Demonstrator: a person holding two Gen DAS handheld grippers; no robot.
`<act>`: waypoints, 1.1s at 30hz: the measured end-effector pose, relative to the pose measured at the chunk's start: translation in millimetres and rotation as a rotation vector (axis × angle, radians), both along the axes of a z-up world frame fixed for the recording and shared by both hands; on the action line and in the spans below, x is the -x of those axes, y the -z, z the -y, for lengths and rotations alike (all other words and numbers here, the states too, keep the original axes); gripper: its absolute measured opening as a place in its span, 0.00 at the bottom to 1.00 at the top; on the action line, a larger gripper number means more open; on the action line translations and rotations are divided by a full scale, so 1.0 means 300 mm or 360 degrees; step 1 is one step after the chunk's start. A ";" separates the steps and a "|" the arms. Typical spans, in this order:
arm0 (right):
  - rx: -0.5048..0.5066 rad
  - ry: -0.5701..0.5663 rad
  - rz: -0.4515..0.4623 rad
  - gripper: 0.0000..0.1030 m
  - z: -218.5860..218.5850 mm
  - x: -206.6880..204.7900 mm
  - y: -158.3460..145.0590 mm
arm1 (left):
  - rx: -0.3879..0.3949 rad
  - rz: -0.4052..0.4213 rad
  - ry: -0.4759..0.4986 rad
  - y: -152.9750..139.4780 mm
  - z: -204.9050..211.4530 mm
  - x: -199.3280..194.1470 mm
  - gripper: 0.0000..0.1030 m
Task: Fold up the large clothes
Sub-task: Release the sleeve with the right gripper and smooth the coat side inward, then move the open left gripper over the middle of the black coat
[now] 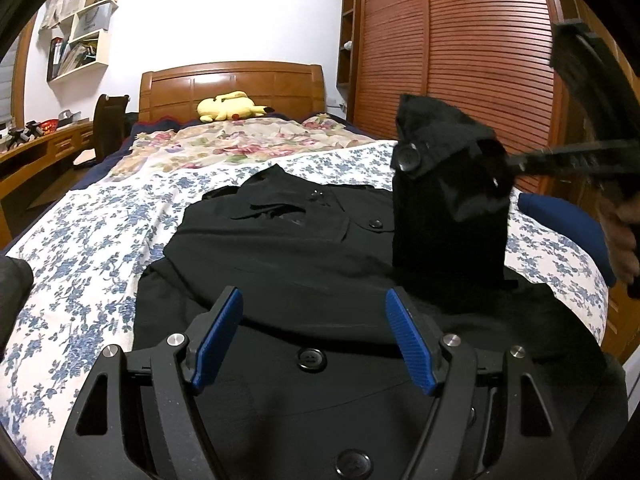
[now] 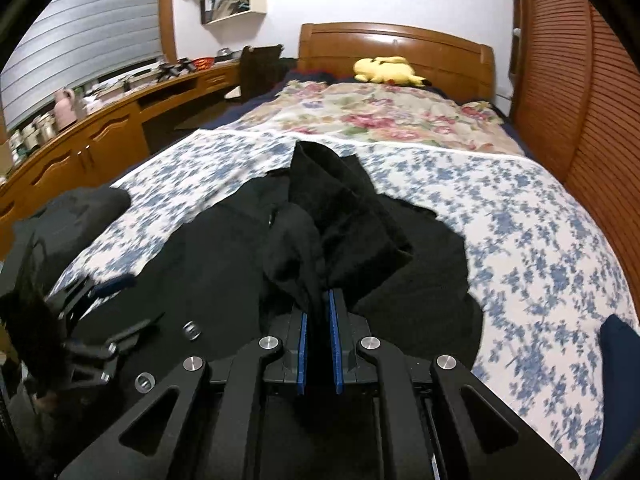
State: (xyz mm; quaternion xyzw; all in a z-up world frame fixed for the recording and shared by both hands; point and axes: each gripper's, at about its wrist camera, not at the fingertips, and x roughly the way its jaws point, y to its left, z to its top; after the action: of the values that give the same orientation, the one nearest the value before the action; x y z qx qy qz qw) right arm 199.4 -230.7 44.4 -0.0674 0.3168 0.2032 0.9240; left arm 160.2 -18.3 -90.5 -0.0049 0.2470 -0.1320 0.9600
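My left tongs (image 1: pixel 314 322) sit nearest, blue pads spread wide with nothing between them, hovering over the lower front of the black coat (image 1: pixel 280 248). Coat lies flat on the bed (image 1: pixel 100 248), buttons up, on the blue-flowered sheet. My right tongs (image 2: pixel 319 340) are pressed together, pinching a bunch of the coat's black fabric, the sleeve (image 1: pixel 448 200) by the look of it; it stands lifted above the coat body, cuff button facing the left camera. In the left view the right tool comes in from the right edge with a hand (image 1: pixel 624 240) behind it, blurred. Further back, a floral quilt (image 1: pixel 224 140) covers the head end. A yellow plush toy (image 1: pixel 230 106) lies against the wooden headboard (image 1: pixel 232 82). Desk (image 2: pixel 100 120) runs along the left, slatted wardrobe doors (image 1: pixel 460 60) on the right, wall shelf (image 1: pixel 80 36) up top.
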 end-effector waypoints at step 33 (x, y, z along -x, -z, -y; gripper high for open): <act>0.0008 -0.0133 -0.0145 0.51 -0.048 0.195 0.167 | 0.0093 -0.0030 -0.0140 0.005 -0.186 0.041 0.73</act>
State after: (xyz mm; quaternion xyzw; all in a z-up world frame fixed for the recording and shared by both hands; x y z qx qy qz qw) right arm 141.0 -216.2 -5.6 -0.0734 0.3558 0.2437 0.8992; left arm 147.9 37.4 -91.9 -0.0450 0.2515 -0.0969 0.9619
